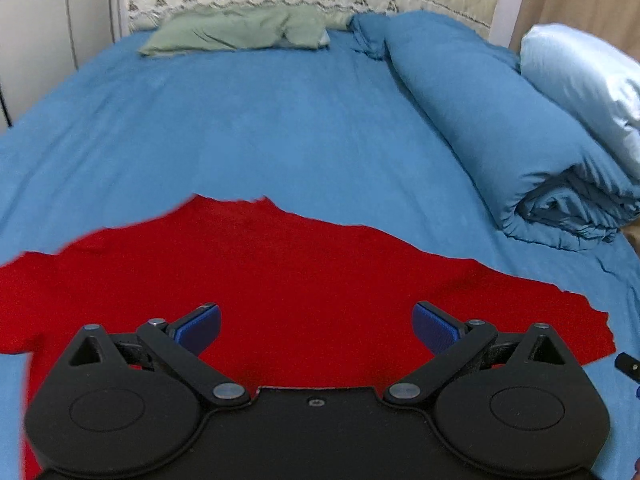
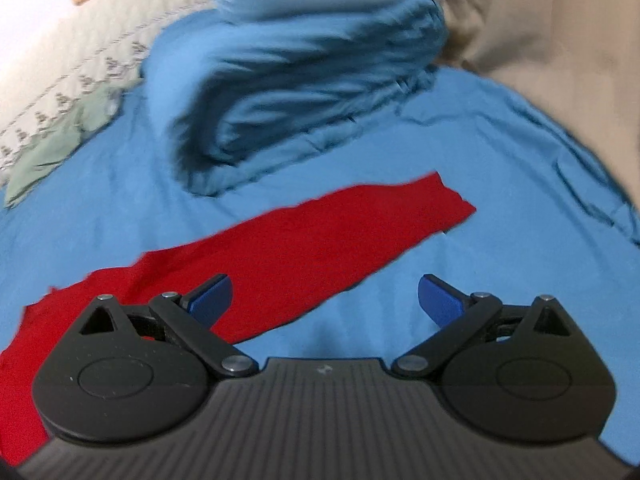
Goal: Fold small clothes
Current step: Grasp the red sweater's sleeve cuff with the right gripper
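Red garment (image 1: 280,280) lies flat on the blue bed (image 1: 260,128), long axis left to right — its near edge hidden behind the left tool (image 1: 316,328), spread wide above it. Right tool (image 2: 325,300) likewise spread, over a sleeve (image 2: 360,232) angling far-right; that view is blurred.

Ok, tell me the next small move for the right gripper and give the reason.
Probably ease the right gripper forward and left onto the red garment's sleeve and close. It is open and empty, and the sleeve lies flat, stretched across the blue sheet, unfolded.
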